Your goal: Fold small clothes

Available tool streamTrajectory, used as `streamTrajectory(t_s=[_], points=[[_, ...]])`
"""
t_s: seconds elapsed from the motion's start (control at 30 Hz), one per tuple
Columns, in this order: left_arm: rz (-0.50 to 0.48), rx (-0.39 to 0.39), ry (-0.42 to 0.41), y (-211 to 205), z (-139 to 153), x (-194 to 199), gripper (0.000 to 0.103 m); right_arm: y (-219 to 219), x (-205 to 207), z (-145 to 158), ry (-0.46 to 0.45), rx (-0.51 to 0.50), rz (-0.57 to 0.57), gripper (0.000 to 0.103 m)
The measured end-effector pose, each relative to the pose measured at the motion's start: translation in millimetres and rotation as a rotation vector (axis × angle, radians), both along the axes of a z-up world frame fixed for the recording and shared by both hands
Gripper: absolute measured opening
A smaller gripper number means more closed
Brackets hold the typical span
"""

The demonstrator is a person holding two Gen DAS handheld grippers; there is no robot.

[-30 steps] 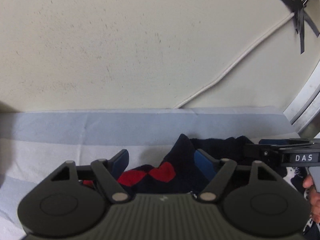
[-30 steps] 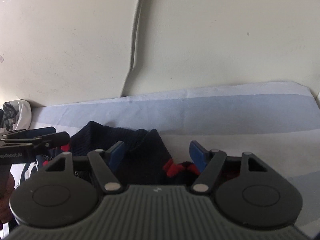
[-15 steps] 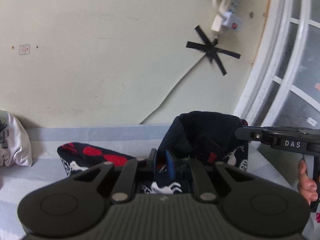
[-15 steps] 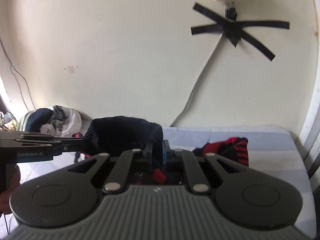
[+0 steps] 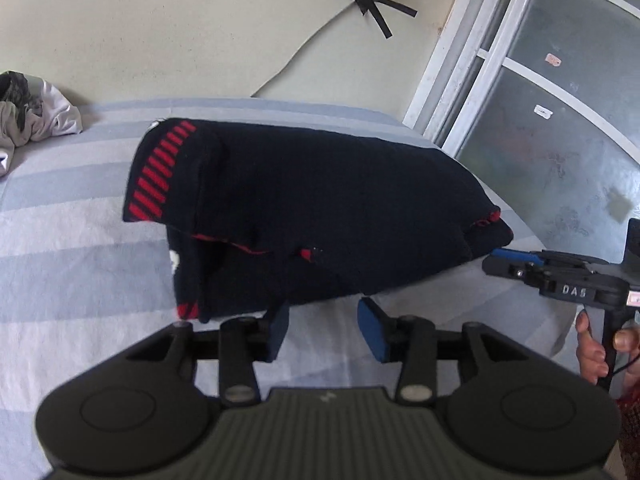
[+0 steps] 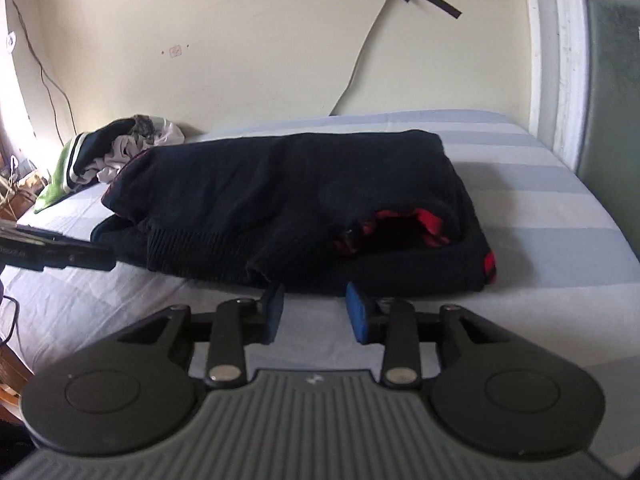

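Observation:
A navy knit sweater with red trim (image 5: 320, 208) lies folded over on the striped bed sheet (image 5: 72, 264). It also shows in the right wrist view (image 6: 288, 208), with red lining showing at an opening. My left gripper (image 5: 323, 326) is open and empty, just in front of the sweater's near edge. My right gripper (image 6: 314, 312) is open and empty, just in front of the sweater's hem. The right gripper's tip (image 5: 516, 264) shows beside the sweater's right end. The left gripper's tip (image 6: 76, 256) shows at the sweater's left end.
A pile of other clothes (image 6: 116, 152) lies at the far left of the bed by the wall; it shows in the left wrist view (image 5: 32, 116) too. A window frame (image 5: 472, 52) stands at the bed's right. A taped cable (image 6: 368, 40) runs down the wall.
Both grippers were shut on the lifted sweater half a second ago. Now both are open and the sweater lies folded on the bed. Both grippers have drawn back from it.

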State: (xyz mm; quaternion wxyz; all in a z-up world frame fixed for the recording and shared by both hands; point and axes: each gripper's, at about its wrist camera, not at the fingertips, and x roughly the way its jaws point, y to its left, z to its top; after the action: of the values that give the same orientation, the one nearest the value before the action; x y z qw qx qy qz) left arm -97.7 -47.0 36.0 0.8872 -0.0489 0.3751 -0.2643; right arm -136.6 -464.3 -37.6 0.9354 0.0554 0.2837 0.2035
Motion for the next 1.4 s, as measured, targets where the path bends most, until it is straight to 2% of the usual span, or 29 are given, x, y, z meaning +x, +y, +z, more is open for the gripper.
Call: streamTrajectory(t_s=[0.1,0.17,0.2,0.23,0.27,0.33,0.37,0.4,0.43,0.47,0.53,0.63,0.7,0.73,0.77,0.83,0.93,1.0,1.07,1.17,1.23,1.27,1.3,1.33,1.37,1.4], points=[[0.079,-0.001,-0.119,26.9,26.8,0.5,0.058,-20.3,-8.3,21.1,-0.076,0.115,-0.048,0.044],[0.182,-0.013,-0.174,46.6,41.4,15.5,0.066,-26.9,-5.7,33.9,-0.133,0.134,-0.093,0.053],[0.237,-0.030,-0.180,56.3,44.8,26.7,0.074,-28.2,0.4,38.0,-0.148,0.132,-0.125,0.058],[0.280,-0.048,-0.170,64.8,44.8,39.8,0.077,-31.7,7.0,38.5,-0.156,0.137,-0.162,0.069],[0.313,-0.064,-0.146,69.6,42.0,54.3,0.078,-35.0,16.8,36.9,-0.155,0.149,-0.190,0.076],[0.345,-0.096,-0.066,76.6,29.6,79.3,0.073,-40.7,40.8,27.8,-0.114,0.152,-0.249,0.075],[0.350,-0.120,-0.018,79.2,19.7,89.3,0.056,-41.1,52.5,18.9,-0.057,0.149,-0.270,0.062],[0.336,-0.144,0.035,78.0,10.0,96.9,0.027,-45.6,58.7,10.8,-0.007,0.165,-0.248,0.044],[0.315,-0.164,0.093,72.9,-1.5,102.0,0.015,-44.7,64.9,4.0,0.031,0.187,-0.202,0.014],[0.309,-0.165,0.125,67.7,-9.6,103.0,0.012,-44.4,66.6,1.6,0.033,0.186,-0.190,0.014],[0.293,-0.135,0.123,54.0,-17.8,96.3,0.011,-49.8,64.3,4.2,-0.004,0.155,-0.227,0.014],[0.285,-0.111,0.093,45.8,-17.7,85.4,0.011,-78.9,70.7,5.4,-0.001,0.240,-0.310,0.014],[0.301,-0.096,0.114,50.6,-19.4,83.4,0.020,-80.4,76.3,0.6,0.028,0.229,-0.299,0.015],[0.309,-0.087,0.132,55.3,-19.5,83.5,0.023,-75.4,77.1,-0.9,0.037,0.196,-0.277,0.020],[0.318,-0.092,0.139,62.8,-17.5,81.5,0.025,-70.2,74.8,0.2,0.026,0.156,-0.275,0.035],[0.356,-0.117,0.107,78.7,-4.9,75.4,0.025,-66.9,63.9,9.0,-0.028,0.115,-0.299,0.047],[0.354,-0.183,0.001,83.7,28.1,70.9,0.023,-65.7,49.5,29.6,-0.111,0.187,-0.290,0.047],[0.283,-0.183,-0.058,63.4,44.1,74.4,0.023,-48.0,53.4,42.5,-0.133,0.230,-0.196,0.047],[0.200,-0.149,-0.087,33.1,48.7,84.0,0.023,-15.9,63.4,48.3,-0.125,0.224,-0.082,0.045],[0.138,-0.094,-0.046,-4.1,28.8,112.2,0.024,37.3,87.8,40.1,-0.063,0.213,0.060,0.043],[0.159,0.012,-0.008,-20.8,2.1,136.8,0.022,68.3,112.3,19.4,0.032,0.166,0.105,0.039],[0.187,0.085,0.014,-24.7,-15.5,148.8,0.016,76.9,124.0,6.2,0.075,0.138,0.098,0.036],[0.205,0.071,-0.006,-20.4,-26.9,153.3,0.013,78.9,127.2,-5.7,0.046,0.139,0.095,0.032],[0.209,0.026,-0.006,-12.5,-29.5,153.7,0.011,74.5,127.4,-7.7,0.040,0.161,0.095,0.027],[0.221,-0.006,0.032,-6.4,-27.1,154.8,0.010,66.2,129.1,-6.1,0.082,0.205,0.083,0.021],[0.233,-0.034,0.070,-1.1,-23.8,154.8,0.010,55.9,127.5,-4.4,0.128,0.245,0.074,0.020]])
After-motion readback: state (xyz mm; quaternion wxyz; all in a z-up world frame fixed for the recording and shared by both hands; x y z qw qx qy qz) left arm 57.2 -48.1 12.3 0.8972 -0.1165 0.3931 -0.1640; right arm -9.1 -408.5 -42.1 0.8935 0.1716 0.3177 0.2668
